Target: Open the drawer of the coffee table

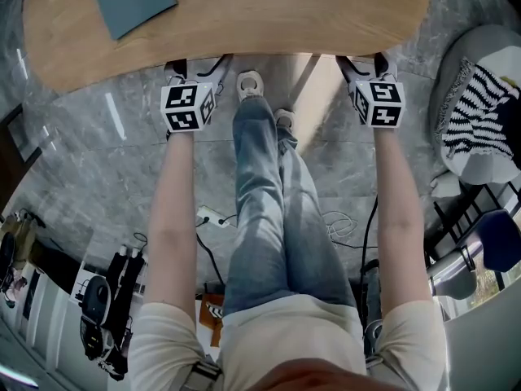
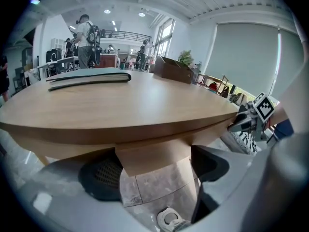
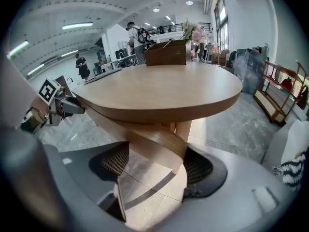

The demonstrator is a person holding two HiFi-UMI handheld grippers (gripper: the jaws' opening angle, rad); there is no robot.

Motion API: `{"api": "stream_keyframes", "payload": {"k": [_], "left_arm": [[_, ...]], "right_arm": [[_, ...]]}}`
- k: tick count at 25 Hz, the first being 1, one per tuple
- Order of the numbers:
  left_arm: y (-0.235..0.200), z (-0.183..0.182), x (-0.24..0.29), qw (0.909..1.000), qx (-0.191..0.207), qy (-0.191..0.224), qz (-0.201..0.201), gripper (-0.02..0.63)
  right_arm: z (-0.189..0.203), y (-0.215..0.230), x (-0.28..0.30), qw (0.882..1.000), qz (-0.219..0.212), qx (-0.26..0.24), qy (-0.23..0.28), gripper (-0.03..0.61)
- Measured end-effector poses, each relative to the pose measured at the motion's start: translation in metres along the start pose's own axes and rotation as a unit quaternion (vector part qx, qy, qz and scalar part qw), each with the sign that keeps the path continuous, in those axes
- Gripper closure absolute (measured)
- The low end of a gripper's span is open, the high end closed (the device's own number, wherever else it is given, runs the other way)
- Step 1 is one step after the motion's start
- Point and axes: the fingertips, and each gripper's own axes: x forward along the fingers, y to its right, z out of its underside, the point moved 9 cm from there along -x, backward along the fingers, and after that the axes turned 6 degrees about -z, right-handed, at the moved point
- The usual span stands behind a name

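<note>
A book (image 1: 130,2) lies flat at the left of the surface (image 1: 285,15), out of the way. The left tool (image 1: 195,68) pokes in under the edge. Its jaws are wide, with the drawer (image 2: 154,153) front between them. I think it does not squeeze yet. The drawer sits tucked under the top, shut, so I cannot see what is inside. The right tool (image 1: 364,63) is low too, jaws spread around the same wood, ready to pull. Far back stands a box (image 2: 171,69), and a plant seems to stick out of it.
</note>
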Motion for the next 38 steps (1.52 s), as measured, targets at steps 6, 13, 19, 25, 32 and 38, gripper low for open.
{"api": "stream_keyframes", "payload": {"k": [6, 13, 19, 25, 32, 38], "left_arm": [[0.003, 0.003, -0.005, 1.0000, 0.000, -0.005, 0.000, 0.166], [0.011, 0.028, -0.027, 0.9996, -0.005, -0.027, 0.004, 0.167], [0.017, 0.043, -0.043, 0.9993, -0.008, -0.036, 0.003, 0.169], [0.020, 0.058, -0.055, 0.9990, -0.005, -0.045, 0.006, 0.169], [0.026, 0.073, -0.068, 0.9990, -0.004, -0.043, 0.009, 0.169], [0.031, 0.088, -0.079, 0.9990, -0.002, -0.044, 0.011, 0.170]], "right_arm": [[0.005, -0.003, -0.005, 1.000, 0.000, 0.006, -0.008, 0.230], [0.030, -0.021, -0.020, 1.000, 0.001, 0.010, -0.021, 0.230], [0.044, -0.033, -0.031, 0.999, -0.001, 0.011, -0.030, 0.230], [0.060, -0.045, -0.040, 0.999, 0.002, 0.016, -0.031, 0.232], [0.077, -0.056, -0.052, 0.999, 0.003, 0.019, -0.034, 0.233], [0.094, -0.065, -0.060, 0.999, 0.003, 0.022, -0.038, 0.233]]}}
